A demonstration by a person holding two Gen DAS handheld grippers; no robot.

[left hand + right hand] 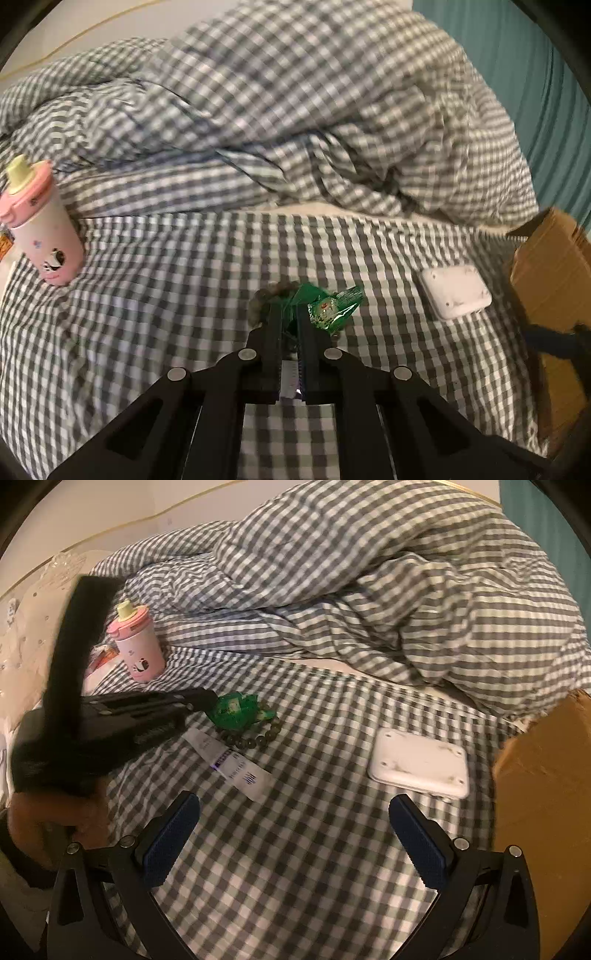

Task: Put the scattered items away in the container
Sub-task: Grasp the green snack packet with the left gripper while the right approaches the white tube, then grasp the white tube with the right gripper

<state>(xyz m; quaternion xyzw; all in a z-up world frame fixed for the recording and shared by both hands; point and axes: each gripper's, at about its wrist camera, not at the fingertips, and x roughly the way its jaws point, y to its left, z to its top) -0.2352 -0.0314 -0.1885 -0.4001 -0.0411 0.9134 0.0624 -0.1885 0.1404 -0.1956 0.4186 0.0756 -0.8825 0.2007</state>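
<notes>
Left gripper (290, 314) jaws pinch green wrapper (332, 306) mid-bed.

Two claw-mounted fisheyes, angled down close over the checked bed (147, 295), both sharing the white box (419, 762).

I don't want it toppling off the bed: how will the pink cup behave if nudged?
The cup already leans on the soft sheet, so it would probably tip easily. Its round body would likely roll afterwards. The lid looks shut, so spilling seems unlikely.
</notes>
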